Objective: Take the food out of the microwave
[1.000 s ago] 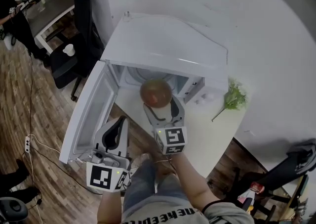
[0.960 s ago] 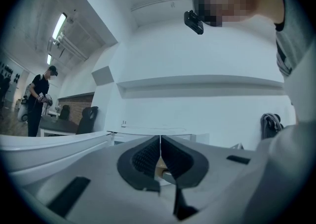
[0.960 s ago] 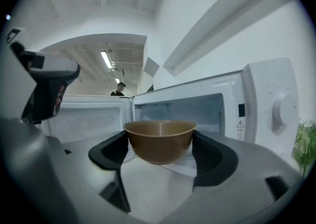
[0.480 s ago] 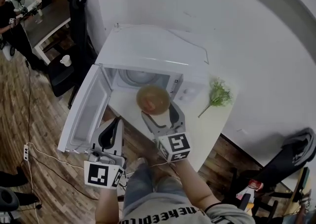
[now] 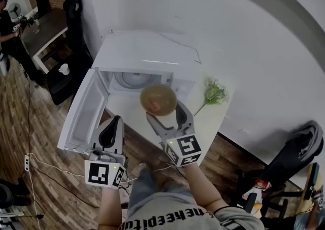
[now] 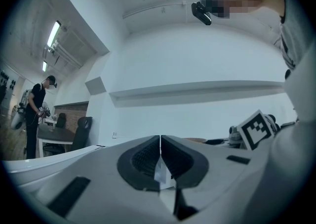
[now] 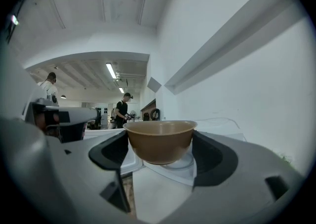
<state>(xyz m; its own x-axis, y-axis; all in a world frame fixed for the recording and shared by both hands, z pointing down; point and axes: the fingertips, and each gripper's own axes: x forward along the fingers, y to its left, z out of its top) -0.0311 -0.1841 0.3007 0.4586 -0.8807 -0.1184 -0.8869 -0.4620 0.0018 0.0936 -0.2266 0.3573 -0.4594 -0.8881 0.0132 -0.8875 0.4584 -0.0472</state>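
Between the jaws of the right gripper [image 7: 160, 155] sits a brown bowl [image 7: 159, 141], pinched at its flanks just under the rim and held level. From overhead its contents look reddish-brown, though what the food is I cannot tell. Just beyond the jaw tips and a little below them gapes the open microwave [image 5: 147, 56], its glass turntable [image 5: 134, 79] bare. The bowl hangs in front of the opening, clear of the cavity and above the white counter [image 5: 205, 127].

To that gripper's left and lower down, the left gripper [image 6: 160, 161] has its jaws pressed together on nothing, pointing past the swung-out door [image 5: 84, 117]. Off to the right gripper's far right, a green sprig [image 5: 214, 92] lies on the counter near the wall. Well away on the left, a person stands by a desk.

To my eye the lifting-out is all but done and the bowl is in carry. What remains, I'd say, is a flat landing on the bare counter short of the sprig. That asks for a level wrist on the way down, and the jaws should part only once the base rests.
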